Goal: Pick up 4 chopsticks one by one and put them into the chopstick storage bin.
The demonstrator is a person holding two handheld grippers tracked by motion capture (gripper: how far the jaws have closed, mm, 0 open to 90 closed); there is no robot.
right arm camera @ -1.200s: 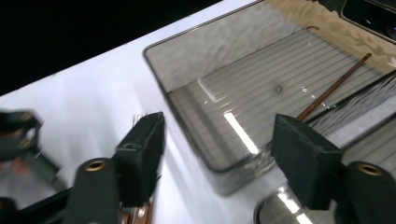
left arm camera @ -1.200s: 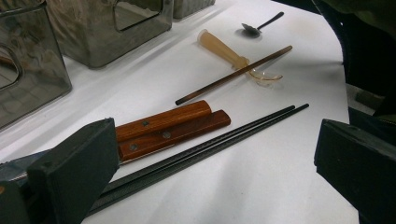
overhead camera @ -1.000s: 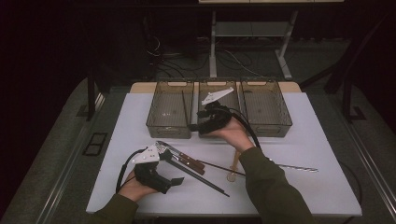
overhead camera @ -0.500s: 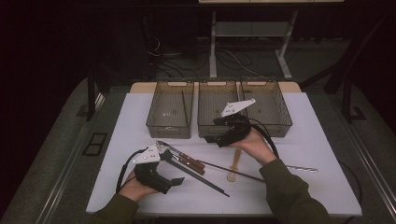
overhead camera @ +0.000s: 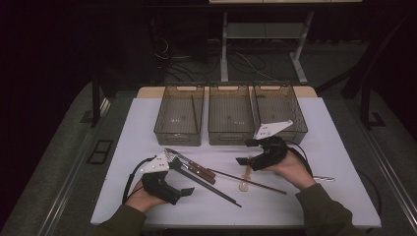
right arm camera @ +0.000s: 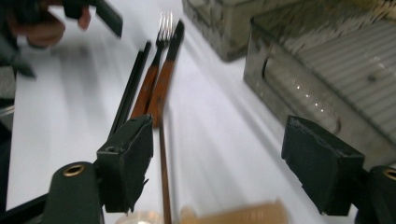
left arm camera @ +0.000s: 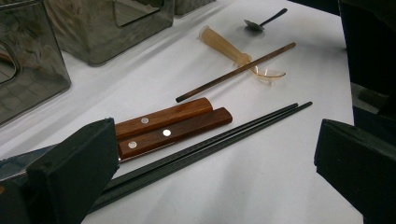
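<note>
Above the near right of the table, the right gripper (overhead camera: 244, 152) hovers with its jaws spread and nothing between them; they have just been closing a little. Its own view looks along a brown chopstick (right arm camera: 164, 182) that runs between the jaws on the sheet below, with the handle of an amber spoon (right arm camera: 233, 215) at the bottom edge. Seen from the high view, the spoon (overhead camera: 244, 178) lies just under and beside this gripper, crossed by the chopstick (overhead camera: 248, 181). The spoon is translucent, with a broad flat handle and a shallow bowl (left arm camera: 268, 73).

At the near left, the left gripper (overhead camera: 183, 179) rests low, jaws released and empty. Before it lie a pair of black chopsticks (left arm camera: 205, 148) and, touching them, a knife (left arm camera: 173, 133) and fork (right arm camera: 162, 29) with riveted wooden handles (left arm camera: 163, 117). A metal spoon (left arm camera: 262, 21) lies well apart, towards the right edge.

Table (overhead camera: 147, 123): covered by a plain white sheet. Three smoky clear bins (overhead camera: 231, 136) stand side by side at its far edge; the left one (overhead camera: 178, 135) holds a dark stick leaning inside. Beyond, the room is dark, with cables (overhead camera: 169, 69) and a metal stand (overhead camera: 224, 59) on the floor.
</note>
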